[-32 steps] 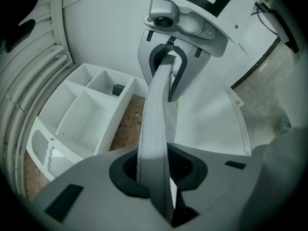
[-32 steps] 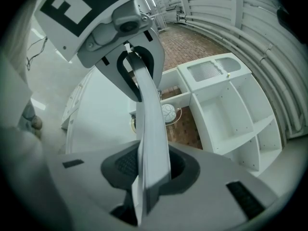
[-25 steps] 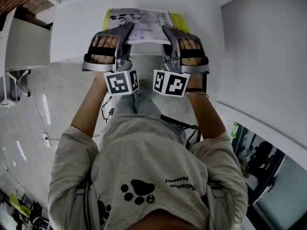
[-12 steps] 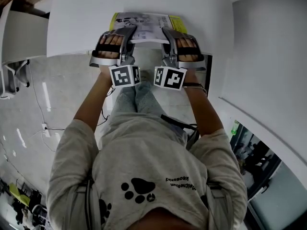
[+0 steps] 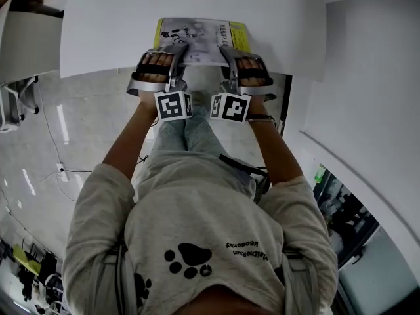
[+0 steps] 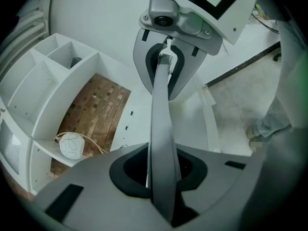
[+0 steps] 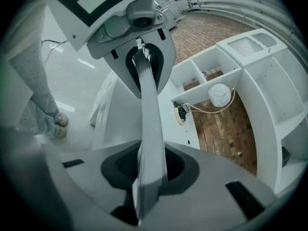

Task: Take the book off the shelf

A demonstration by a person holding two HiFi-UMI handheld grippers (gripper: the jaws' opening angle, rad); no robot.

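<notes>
The book [image 5: 197,39], a thin volume with a black-and-white cover and yellow edges, lies flat over the white top [image 5: 111,25], and each gripper holds a near corner. My left gripper [image 5: 176,50] is shut on its left near edge and my right gripper [image 5: 227,51] on its right near edge. From the left gripper view the book [image 6: 161,124] runs edge-on as a grey strip from my own jaws [image 6: 161,177] to the right gripper [image 6: 166,57]. The right gripper view mirrors this: the book [image 7: 149,124] spans from my jaws [image 7: 147,177] to the left gripper [image 7: 139,52].
A white shelf unit [image 6: 53,76] with open compartments and a brick back stands beside the top; a round white lamp [image 6: 71,146] with a cable sits in one compartment, the lamp [image 7: 221,94] also showing from the right. A white wall panel [image 5: 367,97] is at the right. Below are the person's legs and the grey floor [image 5: 85,130].
Both grippers and the book have moved a little farther from the body, out over the white top. The grip on the book is unchanged.
</notes>
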